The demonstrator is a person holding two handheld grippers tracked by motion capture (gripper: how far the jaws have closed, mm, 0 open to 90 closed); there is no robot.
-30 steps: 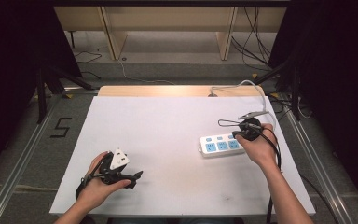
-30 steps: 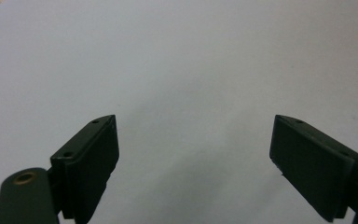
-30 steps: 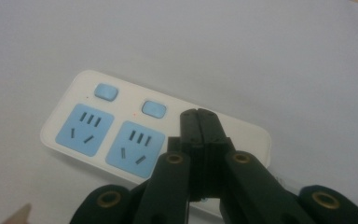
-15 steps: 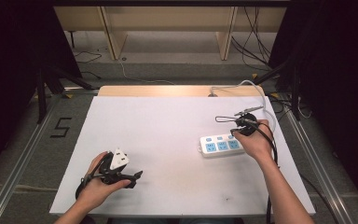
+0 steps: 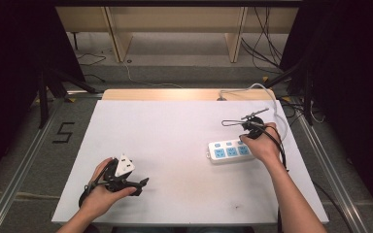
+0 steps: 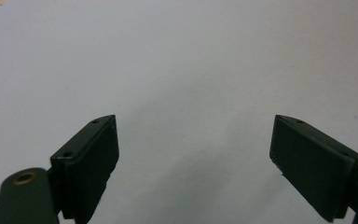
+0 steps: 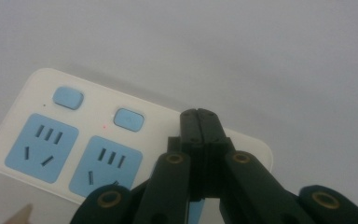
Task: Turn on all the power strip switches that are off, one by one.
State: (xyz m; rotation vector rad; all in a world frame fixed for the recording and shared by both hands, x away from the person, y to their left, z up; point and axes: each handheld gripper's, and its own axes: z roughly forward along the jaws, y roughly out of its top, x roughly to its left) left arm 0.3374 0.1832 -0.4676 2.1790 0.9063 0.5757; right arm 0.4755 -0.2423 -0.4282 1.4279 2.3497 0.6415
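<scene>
**Closed fingers poised over power strip switches**

The right gripper (image 7: 199, 114) is held with fingers pressed together, empty, forming one narrow tip above the power strip (image 7: 74, 140), apparently for pressing a blue button (image 7: 128, 117). The strip lies flat at the desk's (image 5: 175, 136) right side. The left gripper (image 6: 193, 154), fingers apart, is parked near the front edge.

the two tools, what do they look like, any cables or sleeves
Both are black. The left tool carries a grey three-cornered plate on top; its flat rectangular pads have small screw holes. The right tool has brass-coloured pivot rivets and trails a black cable. Forearms bare, no sleeves.
</scene>
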